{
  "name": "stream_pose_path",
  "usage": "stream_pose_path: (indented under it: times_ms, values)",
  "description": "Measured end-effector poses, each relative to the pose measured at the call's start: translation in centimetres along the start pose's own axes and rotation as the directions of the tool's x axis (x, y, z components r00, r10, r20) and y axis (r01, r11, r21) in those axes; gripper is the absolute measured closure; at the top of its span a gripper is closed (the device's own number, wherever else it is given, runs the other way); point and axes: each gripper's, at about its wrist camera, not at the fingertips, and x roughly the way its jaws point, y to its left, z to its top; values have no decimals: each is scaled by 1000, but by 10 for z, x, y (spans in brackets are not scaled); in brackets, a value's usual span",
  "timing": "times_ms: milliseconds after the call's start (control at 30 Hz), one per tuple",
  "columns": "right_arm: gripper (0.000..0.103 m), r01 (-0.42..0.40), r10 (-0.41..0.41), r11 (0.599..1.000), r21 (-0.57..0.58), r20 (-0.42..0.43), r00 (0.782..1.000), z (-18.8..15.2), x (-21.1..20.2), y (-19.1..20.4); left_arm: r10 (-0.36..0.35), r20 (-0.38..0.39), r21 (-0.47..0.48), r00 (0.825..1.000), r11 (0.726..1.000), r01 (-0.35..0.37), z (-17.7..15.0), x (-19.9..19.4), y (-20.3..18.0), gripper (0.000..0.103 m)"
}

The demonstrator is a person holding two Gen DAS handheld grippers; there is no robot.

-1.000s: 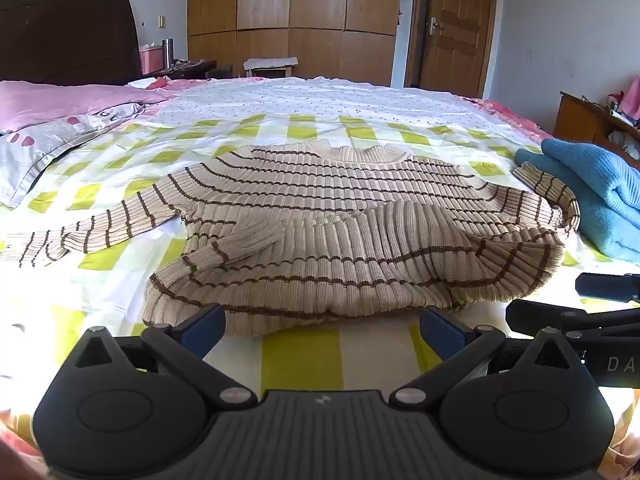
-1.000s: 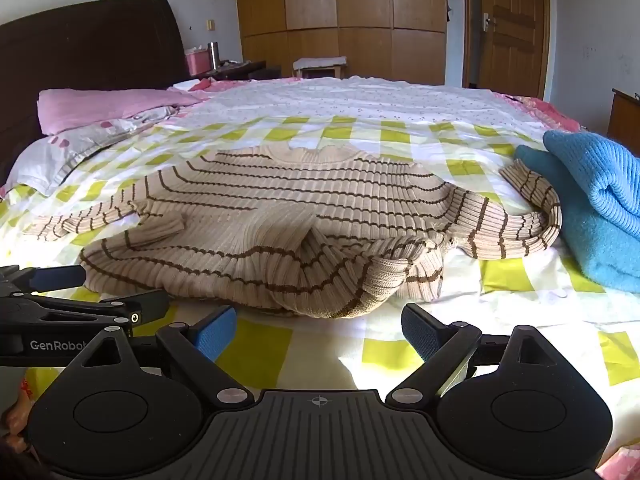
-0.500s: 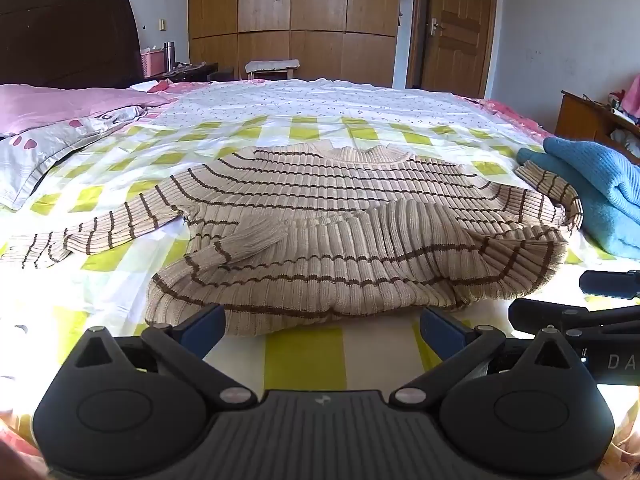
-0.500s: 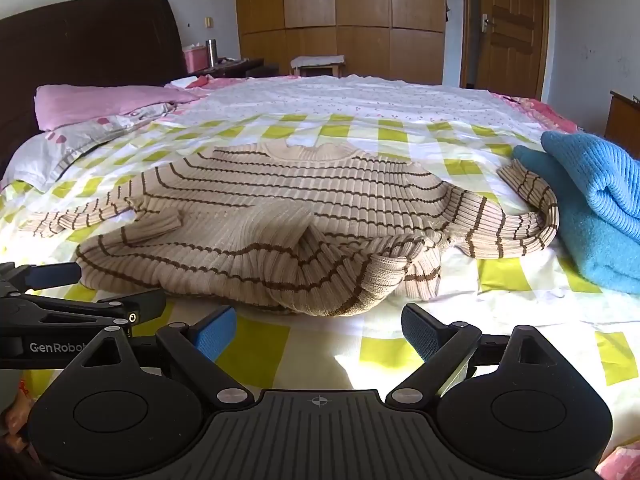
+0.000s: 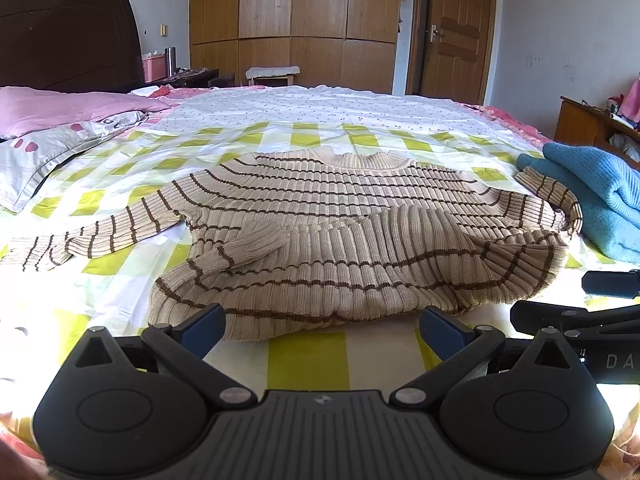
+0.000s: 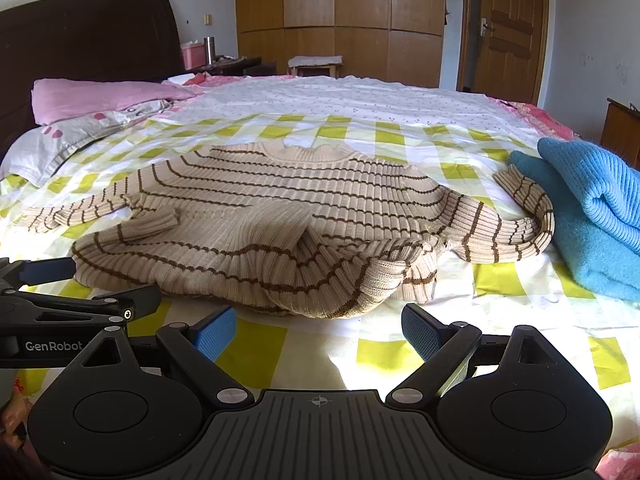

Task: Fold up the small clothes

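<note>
Inspecting the bed (image 5: 308, 354), we find the striped sweater (image 5: 340, 236) only hem-folded, sleeves still spread, with left claw (image 5: 322, 330) and right claw (image 6: 316, 330) both wide, empty.

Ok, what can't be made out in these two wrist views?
- Striped sweater: its near hem is folded over, hiding what lies beneath, in both views.
- Blue knit: cut off by the right edge in both views.
- Items on the nightstand: too small to identify.
- Right hand-held gripper: cut off by the left view's right edge.
</note>
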Motion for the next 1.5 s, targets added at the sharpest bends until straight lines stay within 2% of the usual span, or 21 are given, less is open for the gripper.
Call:
stream_pose_path:
  times_ms: [1500]
  values:
    - [12, 22, -22, 999, -42, 3, 1000, 2, -2, 6, 22, 20, 23, 1000, 999, -22, -5, 3, -2, 0]
